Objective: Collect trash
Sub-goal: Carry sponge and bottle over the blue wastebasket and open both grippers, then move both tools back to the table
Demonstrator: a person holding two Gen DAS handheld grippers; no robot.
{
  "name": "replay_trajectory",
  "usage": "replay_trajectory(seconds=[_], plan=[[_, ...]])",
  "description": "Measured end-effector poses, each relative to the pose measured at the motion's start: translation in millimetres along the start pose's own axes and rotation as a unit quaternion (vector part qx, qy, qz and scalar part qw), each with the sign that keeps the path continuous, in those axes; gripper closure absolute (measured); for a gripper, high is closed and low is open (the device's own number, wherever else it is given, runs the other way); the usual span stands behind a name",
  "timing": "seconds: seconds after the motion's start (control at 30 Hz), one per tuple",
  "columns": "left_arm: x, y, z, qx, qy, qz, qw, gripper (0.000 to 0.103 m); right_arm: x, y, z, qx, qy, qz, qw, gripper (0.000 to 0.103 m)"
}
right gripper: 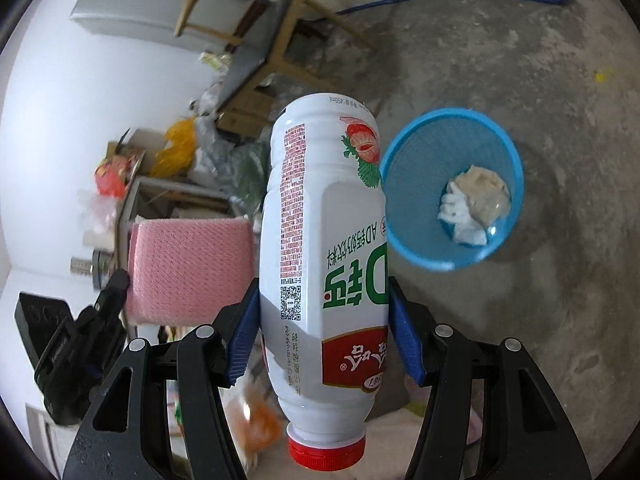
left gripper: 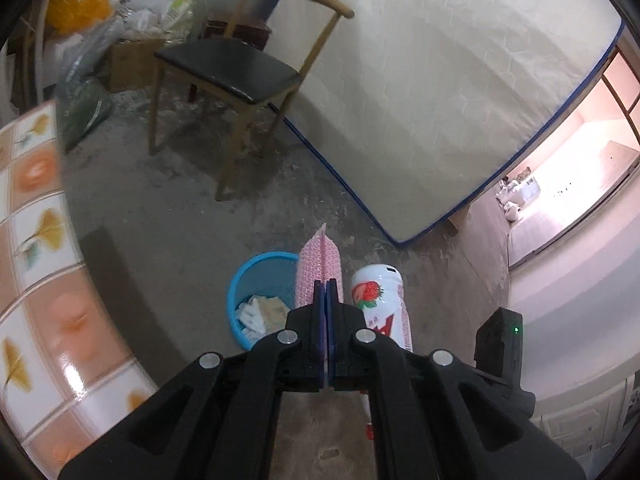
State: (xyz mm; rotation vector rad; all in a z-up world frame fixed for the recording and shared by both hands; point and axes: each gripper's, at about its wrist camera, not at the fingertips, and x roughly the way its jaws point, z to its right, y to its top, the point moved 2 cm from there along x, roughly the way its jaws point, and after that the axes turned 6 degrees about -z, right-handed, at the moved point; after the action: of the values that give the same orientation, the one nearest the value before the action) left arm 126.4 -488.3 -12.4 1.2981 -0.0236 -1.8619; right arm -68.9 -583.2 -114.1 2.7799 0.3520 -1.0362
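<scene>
A wooden chair (left gripper: pixel 244 76) stands on bare concrete floor (left gripper: pixel 168 200) beside a propped mattress (left gripper: pixel 440 92), white walls (right gripper: pixel 48 120) behind.

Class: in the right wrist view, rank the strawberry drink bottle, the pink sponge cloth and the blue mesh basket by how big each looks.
1. strawberry drink bottle, inflated by nearness to the camera
2-3. blue mesh basket and pink sponge cloth, too alike to rank

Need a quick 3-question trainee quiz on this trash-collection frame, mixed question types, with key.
1. True or false: the blue mesh bin is empty.
2. What does the left gripper hold? A) pink sponge cloth B) paper cup C) fork
3. Which end of the white strawberry drink bottle in the right gripper points toward the camera?

Key: 1. False, crumpled paper lies inside. 2. A. 3. The red cap end.
</scene>
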Motion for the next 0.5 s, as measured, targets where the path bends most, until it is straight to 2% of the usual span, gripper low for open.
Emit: replay_trajectory(seconds=[0.03, 0.07, 0.1, 0.17, 0.23, 0.5], plan=[[16, 8, 2, 0.006, 0.006, -0.004, 1.0000, 0.093, 1, 11, 6, 0.002, -0.003, 0.007, 1.000, 0.042], [25, 13, 1, 0.009, 0.017, -0.004, 0.9998, 0.068, 6, 22, 12, 0.008, -0.008, 0.014, 1.000, 0.035], [33, 16, -1, 0.007, 0.038, 0.001, 0.9993, 0.055, 11, 35, 22, 0.022, -0.024, 0.025, 0.999, 0.034], [37, 17, -5, 0.000, 0.054, 0.008, 0.9985, 0.055, 18, 46, 38, 0.038, -0.040, 0.032, 0.998, 0.034], [34, 13, -8, -0.005, 0.047, 0.009, 0.9988, 0.054, 21, 44, 48, 0.052, -0.037, 0.028, 0.998, 0.034], [-3, -6, -25, -0.006, 0.050, 0.028, 0.9983, 0.054, 18, 0, 63, 0.041, -0.031, 0.004, 0.999, 0.036]])
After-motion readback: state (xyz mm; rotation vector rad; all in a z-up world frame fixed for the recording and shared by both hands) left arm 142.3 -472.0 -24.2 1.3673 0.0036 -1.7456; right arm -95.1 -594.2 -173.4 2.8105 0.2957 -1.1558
